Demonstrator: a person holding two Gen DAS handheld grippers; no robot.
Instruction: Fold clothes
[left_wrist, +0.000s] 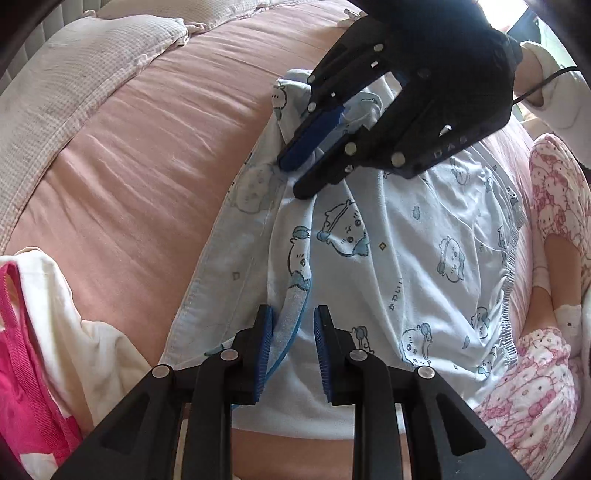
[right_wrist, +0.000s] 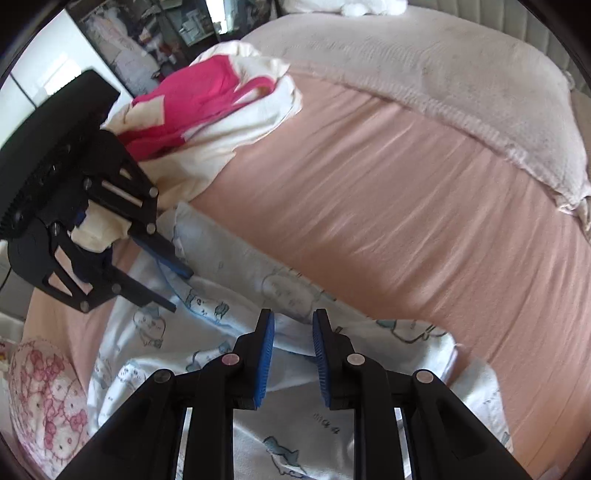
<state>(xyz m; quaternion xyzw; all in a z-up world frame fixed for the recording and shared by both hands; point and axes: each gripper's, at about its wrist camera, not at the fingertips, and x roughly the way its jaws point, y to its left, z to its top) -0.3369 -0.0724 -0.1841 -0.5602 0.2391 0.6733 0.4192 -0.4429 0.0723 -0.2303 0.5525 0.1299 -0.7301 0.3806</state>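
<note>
shorts (left_wrist: 369, 236) between both parted grippers

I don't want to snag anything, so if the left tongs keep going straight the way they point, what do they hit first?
The light blue printed garment, most likely its raised fold with the blue trim lying between the open jaws. Depth is hard to judge, but it looks almost touching.

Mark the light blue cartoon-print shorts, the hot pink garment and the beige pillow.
light blue cartoon-print shorts (left_wrist: 388, 236), left wrist view, flat middle panel
hot pink garment (right_wrist: 199, 96), right wrist view, centre
beige pillow (right_wrist: 424, 70), right wrist view, top face
</note>
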